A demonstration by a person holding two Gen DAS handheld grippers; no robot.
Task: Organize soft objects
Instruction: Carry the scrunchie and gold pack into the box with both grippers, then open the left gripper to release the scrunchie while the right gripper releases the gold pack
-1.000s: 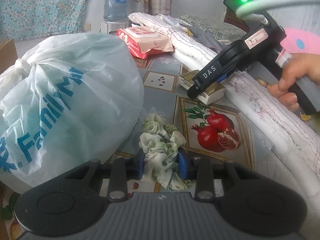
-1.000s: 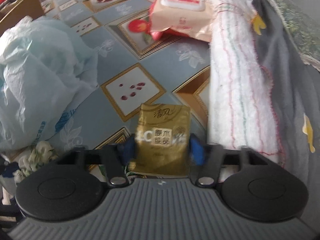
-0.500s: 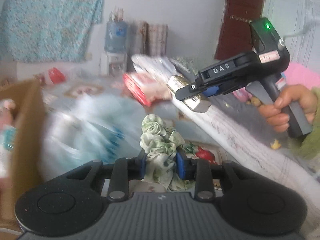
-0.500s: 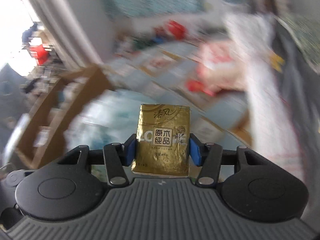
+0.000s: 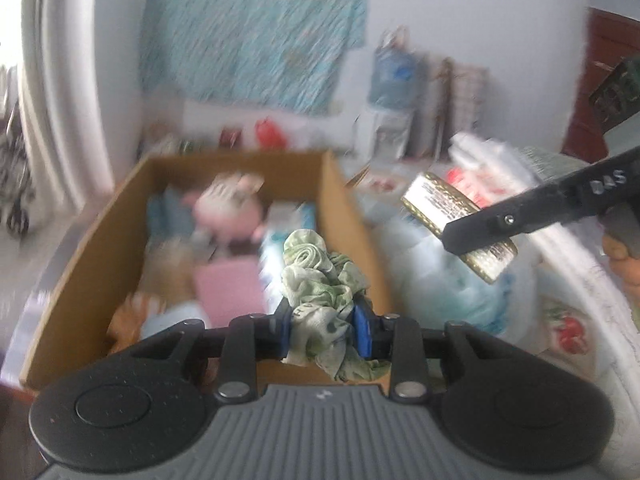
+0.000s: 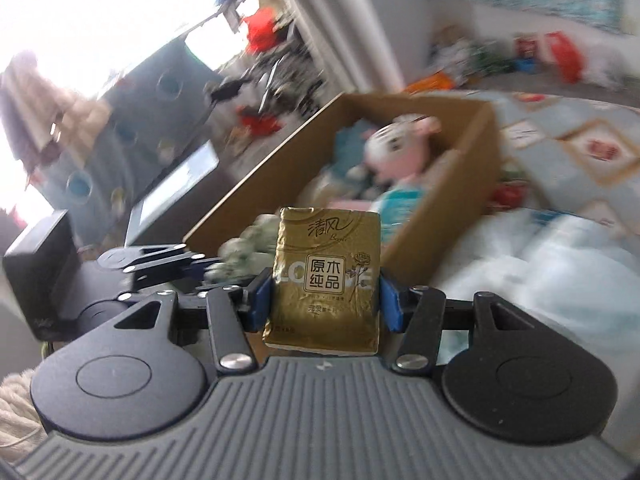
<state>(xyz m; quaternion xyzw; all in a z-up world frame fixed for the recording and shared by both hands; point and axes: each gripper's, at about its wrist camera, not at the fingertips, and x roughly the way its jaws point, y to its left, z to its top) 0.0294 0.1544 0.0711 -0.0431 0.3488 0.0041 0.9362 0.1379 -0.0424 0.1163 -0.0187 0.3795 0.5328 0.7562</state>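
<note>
Gripping a crumpled green-and-white cloth (image 5: pixel 320 280) between its blue pads, the left gripper (image 5: pixel 322 326) stood narrowly closed on the fabric, which bulged up above the fingers and hung a little below them. Beyond it lay an open cardboard box (image 5: pixel 344 208), and the cloth was held over the box's near right part. Inside the box sat a pink-and-white plush toy (image 5: pixel 228 208), a pink folded piece (image 5: pixel 228 292) and some pale blue items, all blurred.

The right gripper (image 6: pixel 324 300) was clamped about halfway on a gold tissue pack (image 6: pixel 326 276), held upright with its printed face toward the camera. In the left wrist view that pack (image 5: pixel 444 208) showed tilted in the air, to the right of the box and above a pale blue plastic bag (image 5: pixel 440 276) lying just beside the box. A hand (image 5: pixel 624 256) on the right gripper's handle showed at the picture's right edge. The box (image 6: pixel 404 248) stood on a patterned tablecloth (image 6: pixel 580 148).
</note>
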